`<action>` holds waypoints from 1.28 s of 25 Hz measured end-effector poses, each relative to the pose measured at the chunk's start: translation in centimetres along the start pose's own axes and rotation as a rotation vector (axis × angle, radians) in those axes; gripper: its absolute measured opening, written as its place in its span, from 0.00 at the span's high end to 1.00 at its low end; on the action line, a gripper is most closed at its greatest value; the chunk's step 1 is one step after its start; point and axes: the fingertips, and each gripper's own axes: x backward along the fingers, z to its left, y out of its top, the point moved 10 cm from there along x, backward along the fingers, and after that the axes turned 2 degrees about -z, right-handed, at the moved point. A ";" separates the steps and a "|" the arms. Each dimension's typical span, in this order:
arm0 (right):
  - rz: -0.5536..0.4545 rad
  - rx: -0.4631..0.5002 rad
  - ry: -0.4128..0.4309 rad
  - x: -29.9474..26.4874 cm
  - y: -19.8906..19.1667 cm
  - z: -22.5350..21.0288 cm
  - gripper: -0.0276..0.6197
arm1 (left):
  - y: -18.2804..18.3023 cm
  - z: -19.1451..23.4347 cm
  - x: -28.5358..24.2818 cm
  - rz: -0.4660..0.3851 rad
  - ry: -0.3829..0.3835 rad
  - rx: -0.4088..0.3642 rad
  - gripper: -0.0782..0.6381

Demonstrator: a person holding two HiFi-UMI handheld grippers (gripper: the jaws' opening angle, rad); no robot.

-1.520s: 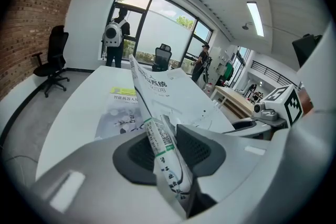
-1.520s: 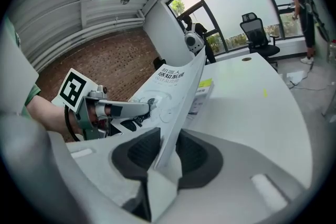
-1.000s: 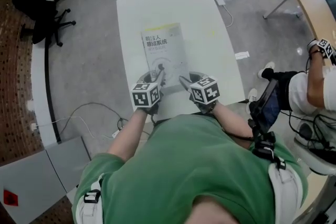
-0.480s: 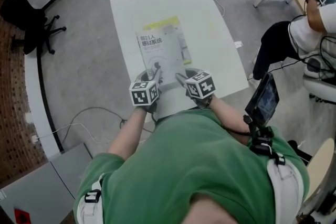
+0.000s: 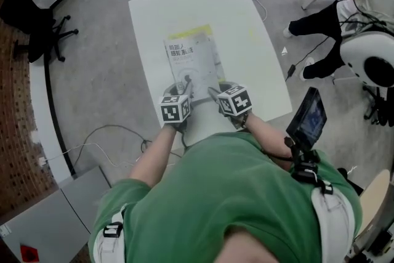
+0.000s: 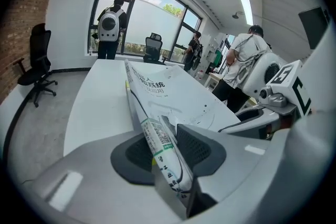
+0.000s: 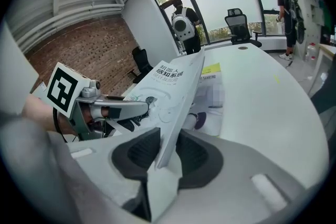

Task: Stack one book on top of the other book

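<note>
You're at the placing step. Both grippers hold the top book [image 5: 192, 61] by its near edge, over the lower book [image 5: 191, 32]. That one lies flat on the worktop [image 5: 241, 21], w/ only its yellow far strip showing past the top one.

Left gripper [image 6: 168, 145] is clamped narrow on the near-left corner, pads pressed on either side of the spine. Right gripper [image 7: 167, 152] is clamped the same way on the near-right edge, pads tight on the covers. The near edge sits raised and the book slopes down away from you. Can't tell whether its far edge touches the lower book.

Judging by the overlap, you're nearly there: sides approx lined up, top book sitting a bit toward you.

Next move: bring the near edge down, both sides together & level, till the book lies flat on the lower one. Shift it fwd a touch first if you want the edges to match. Then open both grippers & draw straight back, w/o dragging the book along.
</note>
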 end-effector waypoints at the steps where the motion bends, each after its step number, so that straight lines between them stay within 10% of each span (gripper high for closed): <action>1: 0.005 -0.002 -0.002 0.0 0.0 0.0 0.80 | 0.0 0.0 0.0 0.004 0.001 0.000 0.74; 32: 0.068 -0.076 0.013 -3.1 0.7 -2.4 0.77 | 0.2 1.5 -3.2 0.071 0.055 -0.030 0.72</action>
